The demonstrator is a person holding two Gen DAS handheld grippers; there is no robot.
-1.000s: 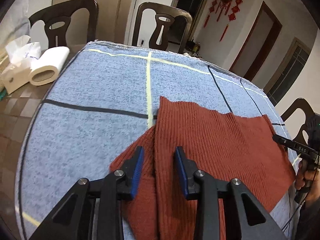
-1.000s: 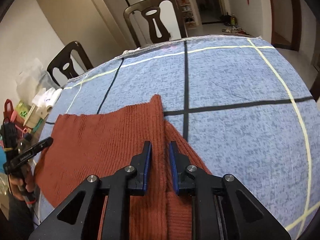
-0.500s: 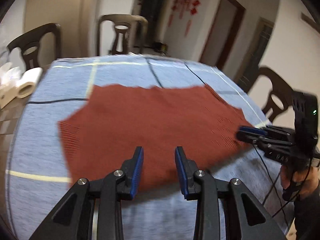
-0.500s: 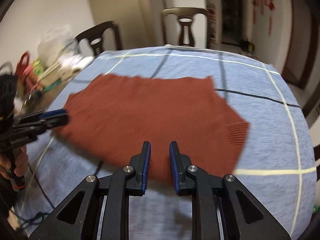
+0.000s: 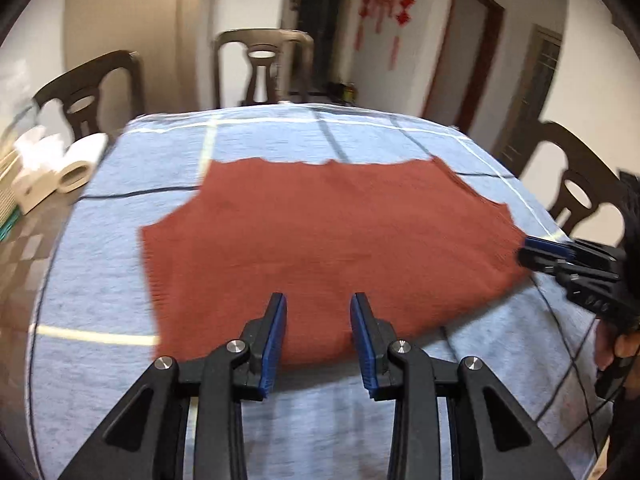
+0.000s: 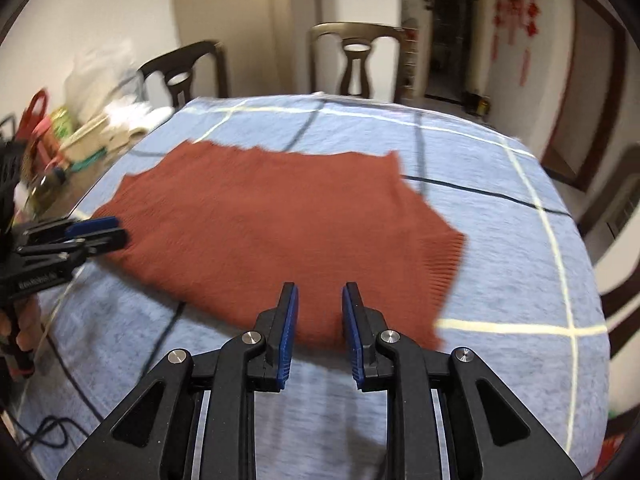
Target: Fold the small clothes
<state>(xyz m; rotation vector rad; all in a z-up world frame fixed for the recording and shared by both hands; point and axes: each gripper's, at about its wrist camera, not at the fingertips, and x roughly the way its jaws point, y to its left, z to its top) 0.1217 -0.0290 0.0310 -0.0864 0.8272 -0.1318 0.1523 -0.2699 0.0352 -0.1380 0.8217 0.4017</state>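
The rust-red knit garment (image 5: 328, 240) lies spread flat on the blue checked cloth (image 5: 100, 280) covering the surface, its edges smeared by blur. The left gripper (image 5: 318, 334) hangs over the near hem, jaws a little apart and empty. The right gripper (image 6: 318, 320) likewise holds nothing, its jaws having just been opening. Each frame's bottom edge cuts off the gripper bodies
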